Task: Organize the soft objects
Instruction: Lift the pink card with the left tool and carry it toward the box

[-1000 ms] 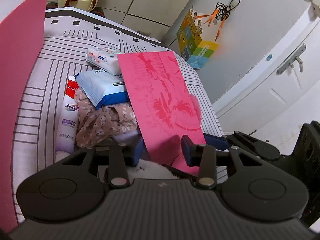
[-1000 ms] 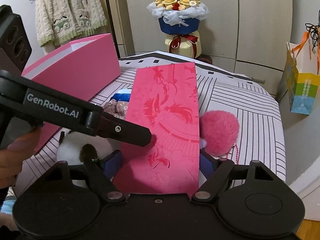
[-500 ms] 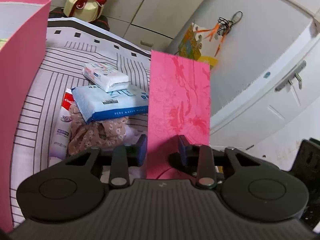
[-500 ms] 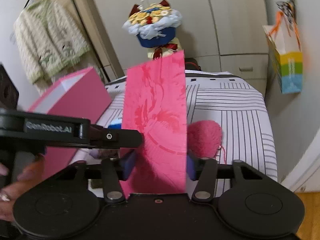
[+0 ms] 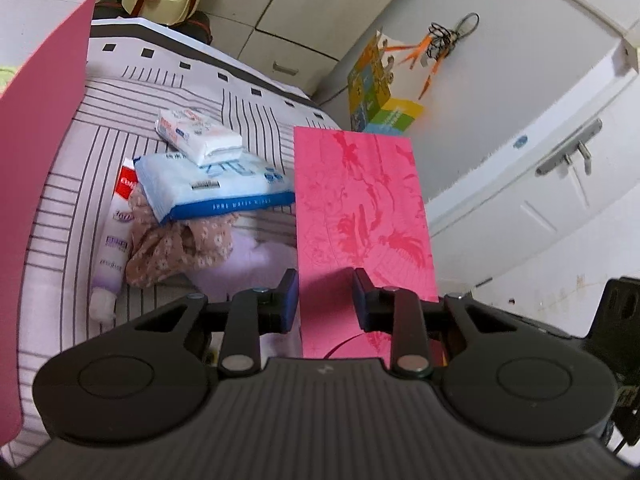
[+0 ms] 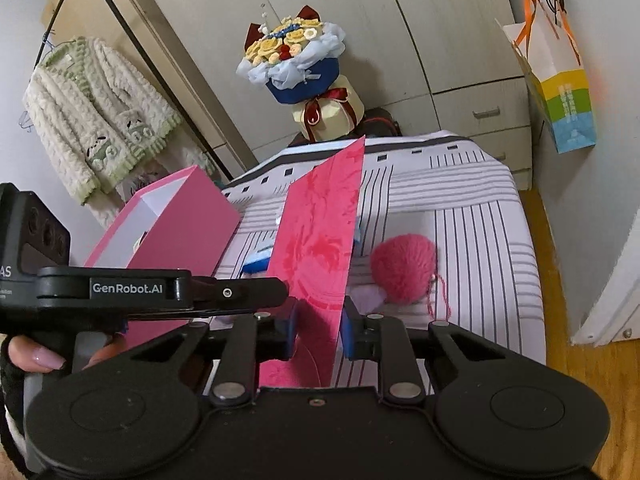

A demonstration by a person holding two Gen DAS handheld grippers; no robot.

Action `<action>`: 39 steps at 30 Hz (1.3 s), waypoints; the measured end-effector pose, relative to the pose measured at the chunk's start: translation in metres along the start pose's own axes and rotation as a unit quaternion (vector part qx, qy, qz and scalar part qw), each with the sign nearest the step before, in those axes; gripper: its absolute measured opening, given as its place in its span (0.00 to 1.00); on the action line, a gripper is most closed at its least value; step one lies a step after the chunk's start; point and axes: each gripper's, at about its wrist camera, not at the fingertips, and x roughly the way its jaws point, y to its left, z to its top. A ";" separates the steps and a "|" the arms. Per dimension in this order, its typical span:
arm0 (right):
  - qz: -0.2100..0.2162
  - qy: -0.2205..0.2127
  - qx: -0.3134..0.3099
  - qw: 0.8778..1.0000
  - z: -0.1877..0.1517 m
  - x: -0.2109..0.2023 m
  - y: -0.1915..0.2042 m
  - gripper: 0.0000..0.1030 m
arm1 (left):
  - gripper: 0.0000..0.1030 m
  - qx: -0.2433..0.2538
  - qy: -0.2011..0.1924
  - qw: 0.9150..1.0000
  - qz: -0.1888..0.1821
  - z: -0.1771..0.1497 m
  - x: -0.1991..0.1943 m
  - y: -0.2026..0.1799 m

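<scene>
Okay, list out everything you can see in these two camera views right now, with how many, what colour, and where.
Flat pink envelope with red print: 1, pink; between the fingers of both grippers, above the bed.
Open pink cardboard box: 1, pink with white inside; left on the striped bed cover.
Fluffy pink pompom: 1, pink; on the bed, right of the envelope.
Blue-and-white wet-wipes pack: 1; atop the floral cloth.
Small white tissue pack: 1; resting on the wipes pack.
Floral brown cloth: 1; bunched under the wipes.
White toothpaste tube: 1; left of the cloth.
Left gripper: black, closed on the envelope.
Right gripper: black, closed on the envelope.
</scene>
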 end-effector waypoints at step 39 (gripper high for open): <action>0.197 0.085 -0.070 0.974 -0.013 -0.004 0.195 0.17 | 0.23 0.000 -0.047 0.998 0.031 -0.052 -0.220 0.076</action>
